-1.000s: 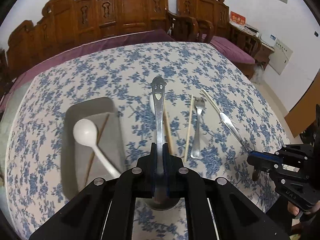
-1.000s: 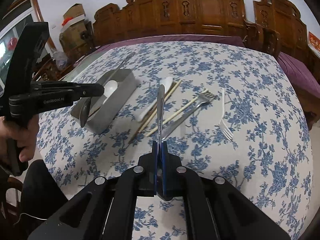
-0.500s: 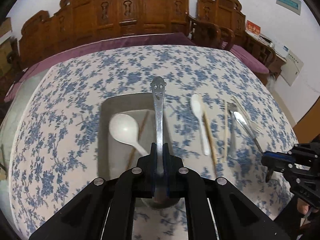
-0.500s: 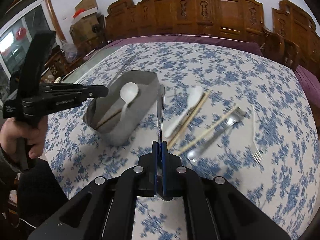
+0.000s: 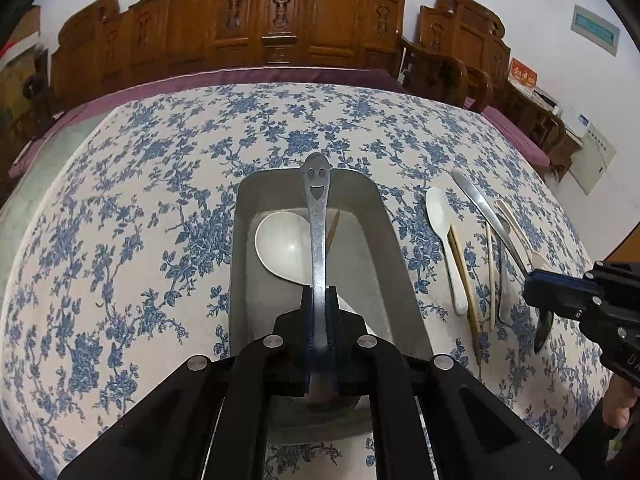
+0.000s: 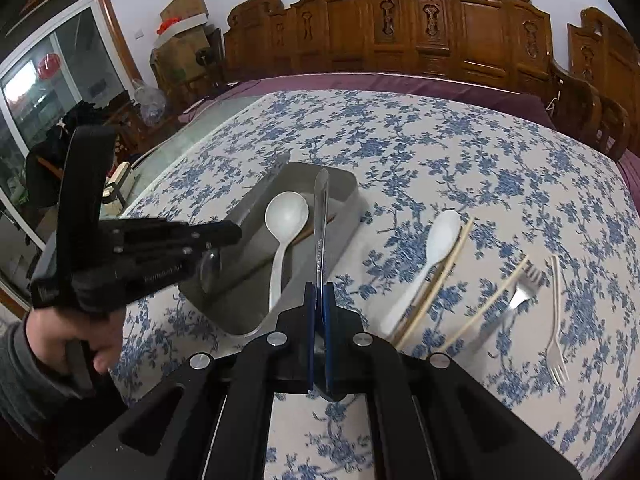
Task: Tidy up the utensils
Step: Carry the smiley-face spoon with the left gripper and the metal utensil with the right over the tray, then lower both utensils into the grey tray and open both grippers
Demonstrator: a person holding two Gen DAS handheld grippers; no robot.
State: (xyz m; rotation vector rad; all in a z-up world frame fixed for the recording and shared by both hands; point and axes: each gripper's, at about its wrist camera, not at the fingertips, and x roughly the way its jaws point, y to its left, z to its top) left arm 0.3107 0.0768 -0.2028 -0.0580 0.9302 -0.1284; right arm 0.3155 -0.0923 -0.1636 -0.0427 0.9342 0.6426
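Observation:
My left gripper (image 5: pixel 319 300) is shut on a metal spoon with a smiley-face handle (image 5: pixel 317 208) and holds it above the grey metal tray (image 5: pixel 396 276). A white spoon (image 5: pixel 282 246) and a brown chopstick lie in the tray. My right gripper (image 6: pixel 319 296) is shut on a second metal spoon (image 6: pixel 321 220) held by its bowl end, its handle over the tray's (image 6: pixel 344 196) right side. On the cloth lie a white spoon (image 6: pixel 438 240), chopsticks (image 6: pixel 446 276), a metal fork (image 6: pixel 520 292) and a white plastic fork (image 6: pixel 556 320).
The round table has a blue floral cloth (image 5: pixel 160 184). Carved wooden chairs (image 5: pixel 272 24) stand behind it. A window and boxes (image 6: pixel 180 12) are at the left in the right wrist view. My right gripper shows at the right edge of the left wrist view (image 5: pixel 568 300).
Both grippers have moved left with their spoons. The tray has come from the left side of each view to under the held spoons. The loose utensils have shifted right.

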